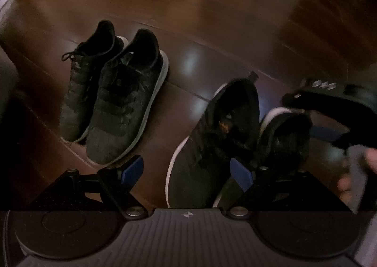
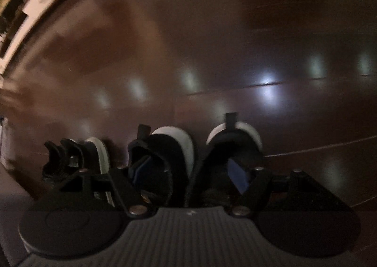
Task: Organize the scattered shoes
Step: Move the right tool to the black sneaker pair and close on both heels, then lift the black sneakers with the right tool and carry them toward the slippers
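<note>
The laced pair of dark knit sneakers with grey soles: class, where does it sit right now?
In the left wrist view, the laced pair of dark knit sneakers stands side by side on the brown wooden floor, left of the white-soled black slip-on shoes.

Both wrist views low, close, forward; share white-soled shoes (image 1: 212,130).

We read this as a home, dimly lit: glossy dark wooden floor (image 1: 200,19), worn sneakers (image 1: 113,92) lying on it, pale furniture (image 2: 35,5) at the floor's far-left edge.
</note>
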`<act>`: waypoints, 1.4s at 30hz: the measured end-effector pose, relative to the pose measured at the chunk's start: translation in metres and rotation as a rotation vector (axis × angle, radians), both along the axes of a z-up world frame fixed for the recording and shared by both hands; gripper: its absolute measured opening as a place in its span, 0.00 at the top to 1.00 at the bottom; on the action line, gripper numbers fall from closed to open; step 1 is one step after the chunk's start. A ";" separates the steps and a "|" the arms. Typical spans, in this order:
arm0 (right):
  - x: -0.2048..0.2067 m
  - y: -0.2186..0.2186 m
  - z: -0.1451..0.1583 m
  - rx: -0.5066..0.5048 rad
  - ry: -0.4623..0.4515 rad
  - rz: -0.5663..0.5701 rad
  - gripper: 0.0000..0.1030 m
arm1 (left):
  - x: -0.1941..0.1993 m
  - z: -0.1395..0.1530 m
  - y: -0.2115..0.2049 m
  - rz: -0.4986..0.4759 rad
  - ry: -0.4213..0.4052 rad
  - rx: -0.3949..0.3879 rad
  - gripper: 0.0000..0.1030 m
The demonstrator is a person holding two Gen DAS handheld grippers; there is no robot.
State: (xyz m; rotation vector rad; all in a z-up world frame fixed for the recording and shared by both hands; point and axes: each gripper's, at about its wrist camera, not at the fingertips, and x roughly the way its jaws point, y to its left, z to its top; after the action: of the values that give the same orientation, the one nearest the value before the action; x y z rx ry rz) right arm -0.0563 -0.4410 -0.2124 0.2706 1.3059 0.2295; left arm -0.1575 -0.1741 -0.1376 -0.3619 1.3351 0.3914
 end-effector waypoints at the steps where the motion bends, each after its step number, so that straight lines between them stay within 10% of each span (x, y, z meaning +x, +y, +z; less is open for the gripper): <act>1: -0.002 0.008 -0.006 -0.016 0.008 0.013 0.29 | 0.001 -0.003 0.005 0.002 0.002 -0.006 0.17; 28: -0.010 0.061 -0.115 -0.264 0.143 0.129 0.23 | 0.017 -0.037 0.069 0.135 0.080 -0.104 0.17; 42: -0.046 0.030 -0.102 -0.197 0.000 0.142 0.70 | 0.017 -0.033 0.055 0.107 0.075 -0.093 0.17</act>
State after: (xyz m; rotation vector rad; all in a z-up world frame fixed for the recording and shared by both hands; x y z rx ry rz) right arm -0.1021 -0.4107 -0.3144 0.0103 1.3387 0.2184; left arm -0.1410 -0.1186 -0.1708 -0.5012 1.4139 0.4364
